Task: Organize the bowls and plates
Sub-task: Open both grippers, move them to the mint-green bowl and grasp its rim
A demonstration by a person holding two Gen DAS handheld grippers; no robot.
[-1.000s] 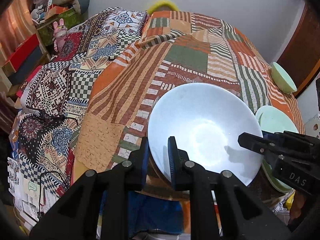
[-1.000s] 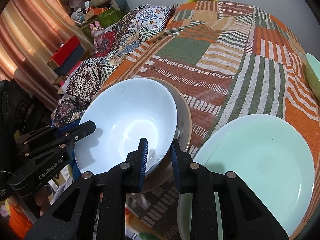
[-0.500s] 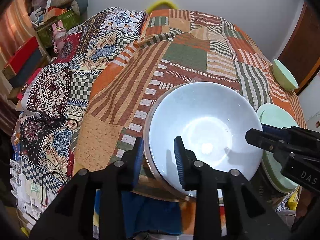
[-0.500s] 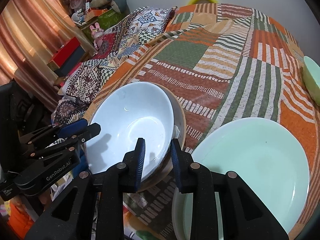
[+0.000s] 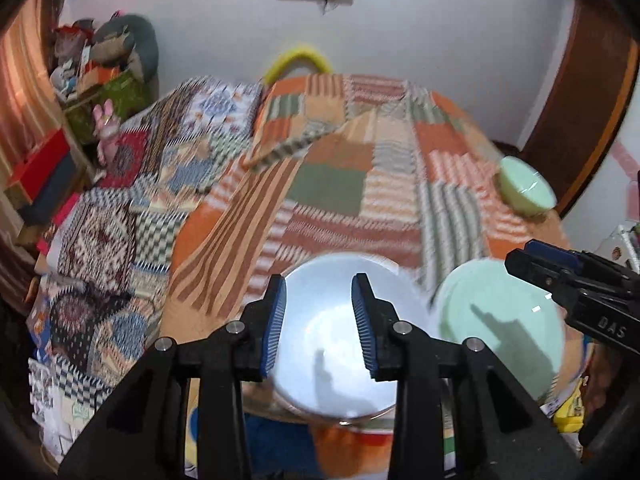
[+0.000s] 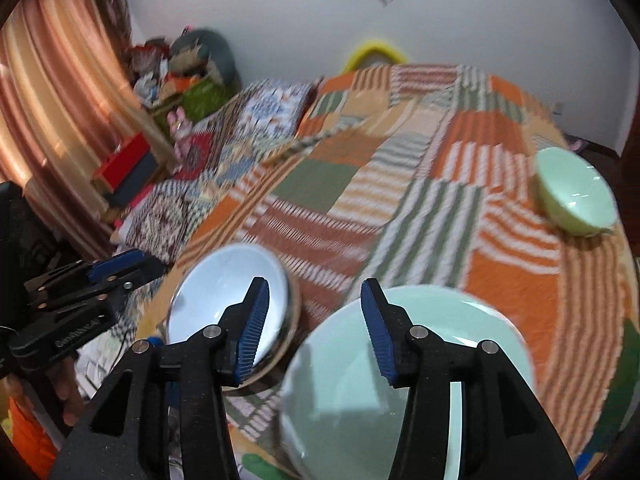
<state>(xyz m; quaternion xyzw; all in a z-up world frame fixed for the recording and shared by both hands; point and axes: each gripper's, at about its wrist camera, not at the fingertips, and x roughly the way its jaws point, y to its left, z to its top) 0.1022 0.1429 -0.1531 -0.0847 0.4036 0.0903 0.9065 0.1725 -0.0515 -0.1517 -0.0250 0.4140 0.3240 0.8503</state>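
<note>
Opening over the white bowl (image 5: 332, 344), left gripper (image 5: 319, 322) and right gripper (image 6: 312, 328) (both empty) hover above the quilt (image 6: 420, 216).

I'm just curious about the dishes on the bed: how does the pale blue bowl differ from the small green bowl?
The blue bowl is wide and shallow; the green bowl is smaller and deeper. The blue bowl sits nested in a tan dish at the near edge; the green bowl stands alone at the far right edge. Both are upright, empty and glossy.

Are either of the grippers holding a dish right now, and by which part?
Nothing is held. The left gripper and right gripper have jaws opening with nothing between the pads; the pale blue bowl and green plate lie free on the bedspread.
</note>
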